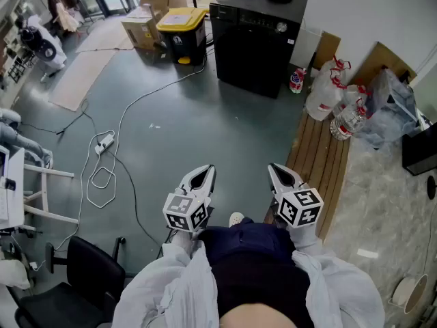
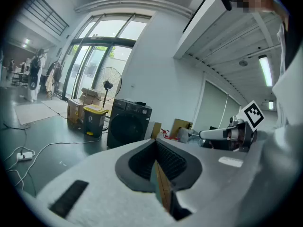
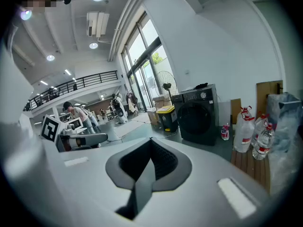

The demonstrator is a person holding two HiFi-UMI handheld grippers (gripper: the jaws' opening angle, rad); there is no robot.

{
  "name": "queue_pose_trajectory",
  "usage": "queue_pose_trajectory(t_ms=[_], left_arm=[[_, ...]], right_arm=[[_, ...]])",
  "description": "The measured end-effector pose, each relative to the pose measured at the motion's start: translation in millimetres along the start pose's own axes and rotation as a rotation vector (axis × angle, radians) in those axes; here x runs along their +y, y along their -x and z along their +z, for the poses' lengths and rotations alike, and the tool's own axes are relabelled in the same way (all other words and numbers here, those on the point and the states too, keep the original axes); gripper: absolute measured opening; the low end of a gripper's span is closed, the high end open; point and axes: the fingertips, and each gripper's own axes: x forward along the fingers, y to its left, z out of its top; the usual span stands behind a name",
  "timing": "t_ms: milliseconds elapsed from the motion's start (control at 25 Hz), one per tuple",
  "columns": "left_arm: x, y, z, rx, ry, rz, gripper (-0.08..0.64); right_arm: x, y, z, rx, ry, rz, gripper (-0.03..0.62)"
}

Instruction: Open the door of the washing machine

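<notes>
Close to us, our left hand-held gripper (image 1: 203, 173) and right hand-held gripper (image 1: 278, 171) are both shut and empty. Well ahead across the floor (image 1: 205, 128) stands the black washing machine (image 1: 254, 39), its door (image 3: 195, 118) closed. Our right hand seems slightly nearer.

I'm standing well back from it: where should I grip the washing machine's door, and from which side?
Probably the rim of the round door, approached head-on at the front of the washing machine. It sits shut; no handle shows, so which edge is unclear.
</notes>
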Motion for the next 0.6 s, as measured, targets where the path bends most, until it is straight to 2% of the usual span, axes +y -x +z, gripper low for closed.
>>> queue_pose_trajectory(t_ms=[120, 240, 520, 600], left_arm=[[-5, -4, -1, 0.002, 0.007, 0.011, 0.000], [-11, -4, -3, 0.013, 0.009, 0.006, 0.000], [-3, 1, -2, 0.024, 0.038, 0.015, 0.004], [-1, -3, 0, 0.026, 0.051, -0.001, 0.083]], right_arm=[[-1, 4, -1, 0.003, -0.017, 0.031, 0.008], [0, 5, -2, -0.009, -0.084, 0.056, 0.008], [-2, 11, -14, 0.015, -0.120, 0.018, 0.008], [-6, 11, -20, 0.026, -0.152, -0.001, 0.008]])
